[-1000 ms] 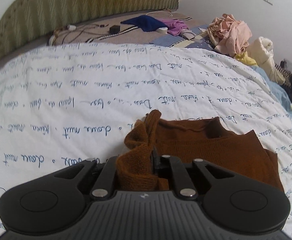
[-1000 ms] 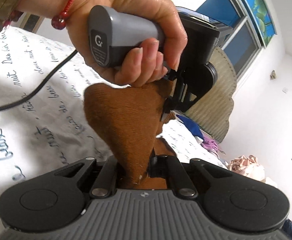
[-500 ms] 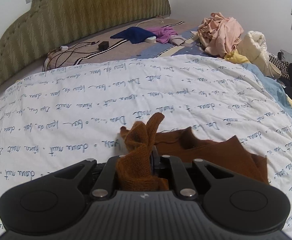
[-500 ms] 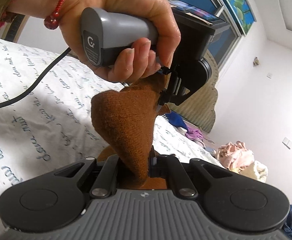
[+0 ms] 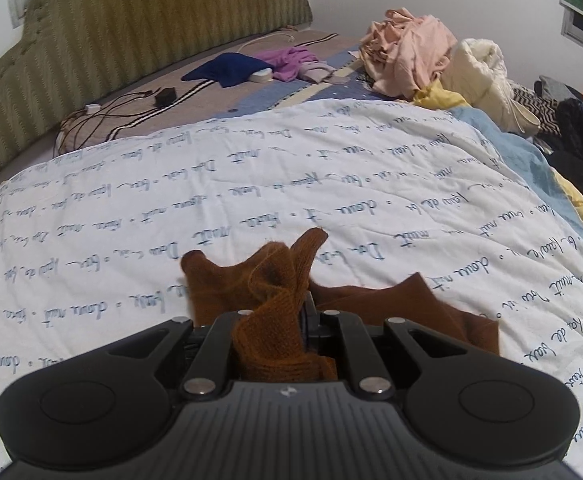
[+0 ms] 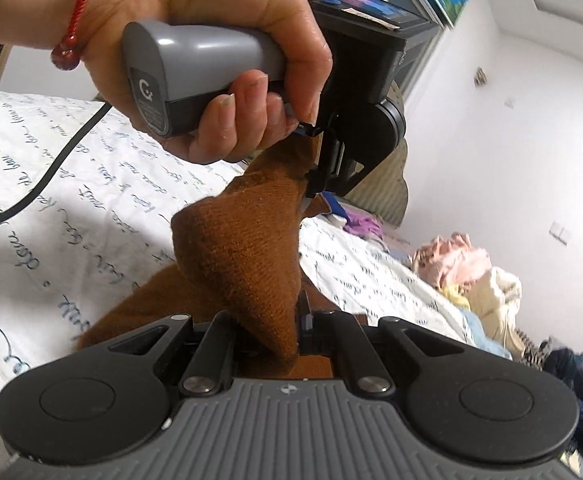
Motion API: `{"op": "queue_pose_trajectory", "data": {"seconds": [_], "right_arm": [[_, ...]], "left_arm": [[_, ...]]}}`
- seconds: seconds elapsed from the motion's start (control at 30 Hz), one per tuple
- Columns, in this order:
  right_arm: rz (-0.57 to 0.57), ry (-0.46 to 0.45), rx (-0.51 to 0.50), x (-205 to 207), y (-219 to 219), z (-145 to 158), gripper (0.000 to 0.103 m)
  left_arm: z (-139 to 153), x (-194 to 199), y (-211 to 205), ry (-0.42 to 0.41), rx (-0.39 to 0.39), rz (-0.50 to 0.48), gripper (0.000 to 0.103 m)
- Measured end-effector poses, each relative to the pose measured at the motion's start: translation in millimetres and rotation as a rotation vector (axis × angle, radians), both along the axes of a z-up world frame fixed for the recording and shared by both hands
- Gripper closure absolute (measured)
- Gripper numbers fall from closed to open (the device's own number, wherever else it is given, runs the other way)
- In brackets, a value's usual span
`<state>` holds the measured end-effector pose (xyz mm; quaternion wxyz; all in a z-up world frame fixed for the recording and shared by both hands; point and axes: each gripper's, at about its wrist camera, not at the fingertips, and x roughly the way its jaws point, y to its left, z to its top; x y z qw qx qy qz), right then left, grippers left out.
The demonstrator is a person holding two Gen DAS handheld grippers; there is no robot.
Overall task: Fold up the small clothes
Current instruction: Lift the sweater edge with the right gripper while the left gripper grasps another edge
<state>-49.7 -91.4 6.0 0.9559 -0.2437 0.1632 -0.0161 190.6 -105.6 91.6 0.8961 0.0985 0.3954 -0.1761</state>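
Both jaws clamped on one edge of brown garment (image 5: pixel 275 320), left gripper (image 5: pixel 305 316) and right gripper (image 6: pixel 301 324) side by side, lifting edge for fold; rest trails on bed (image 5: pixel 251 184), near edge.

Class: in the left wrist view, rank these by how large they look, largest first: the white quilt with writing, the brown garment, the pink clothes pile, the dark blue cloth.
1. white quilt
2. brown garment, though nearness enlarges it
3. pink clothes pile
4. dark blue cloth

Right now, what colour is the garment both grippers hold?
Rust brown knit garment, clearest in the right wrist view.
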Motion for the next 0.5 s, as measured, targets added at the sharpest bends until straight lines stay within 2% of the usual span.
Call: {"op": "queue_pose_trajectory", "data": {"seconds": [0.33,0.5], "right_arm": [[-0.052,0.042,0.091,-2,-33,-6,0.093],[-0.074,0.076,0.193,-2,-54,-7,0.093]], "left_arm": [[-17,-4,-55,-0.001,0.044,-0.046,0.093],[-27,-3,-77,0.013,0.046,-0.065,0.093]]}}
